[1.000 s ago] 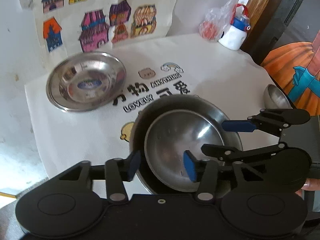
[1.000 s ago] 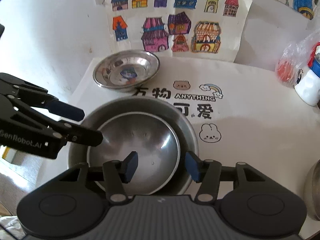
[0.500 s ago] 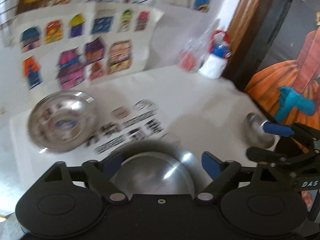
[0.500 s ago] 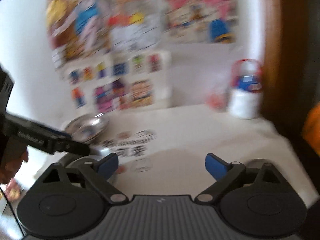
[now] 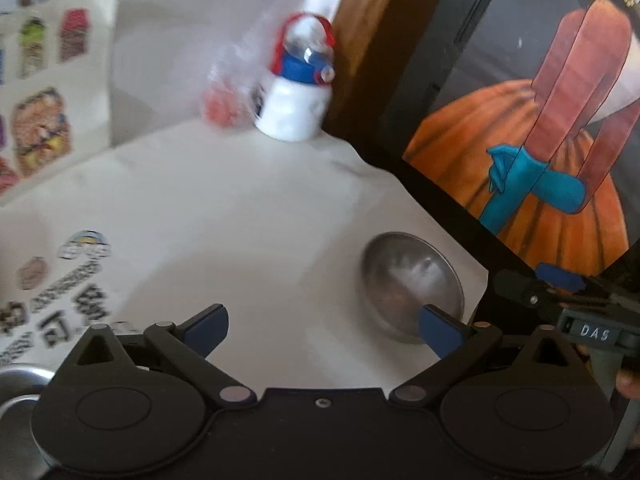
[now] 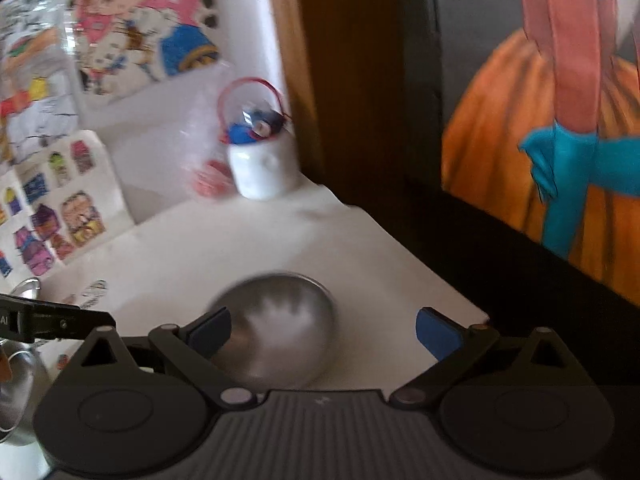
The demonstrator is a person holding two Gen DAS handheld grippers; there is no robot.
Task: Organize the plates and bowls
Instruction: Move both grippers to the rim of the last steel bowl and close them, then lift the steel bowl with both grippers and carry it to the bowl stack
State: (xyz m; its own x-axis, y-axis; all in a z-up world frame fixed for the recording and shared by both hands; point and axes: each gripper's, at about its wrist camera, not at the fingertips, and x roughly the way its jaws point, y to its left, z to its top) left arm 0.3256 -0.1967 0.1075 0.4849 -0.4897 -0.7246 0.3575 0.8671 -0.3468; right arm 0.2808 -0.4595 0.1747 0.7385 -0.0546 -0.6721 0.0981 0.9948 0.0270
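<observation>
One small round steel bowl [image 6: 276, 328] sits alone on the white-covered worktop [image 5: 256, 216], not yet stacked. Both the left gripper [image 5: 322, 324] and right gripper [image 6: 324, 330] have just spread their jaws wide, holding nothing.

Motion-blurred steel bowl [image 6: 276, 328], partly hidden behind a claw finger at lower centre; nested bowls [image 5: 18, 384] cropped at lower left.

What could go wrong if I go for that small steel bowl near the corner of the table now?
1. The small steel bowl sits close to the table's right edge and corner; a nudge from the open right gripper could push it off.
2. Its rounded, shiny wall may slip between the pads.
3. The left gripper, also open and empty, points at the same bowl, with the right gripper's fingers just beside it; the two could collide.
</observation>
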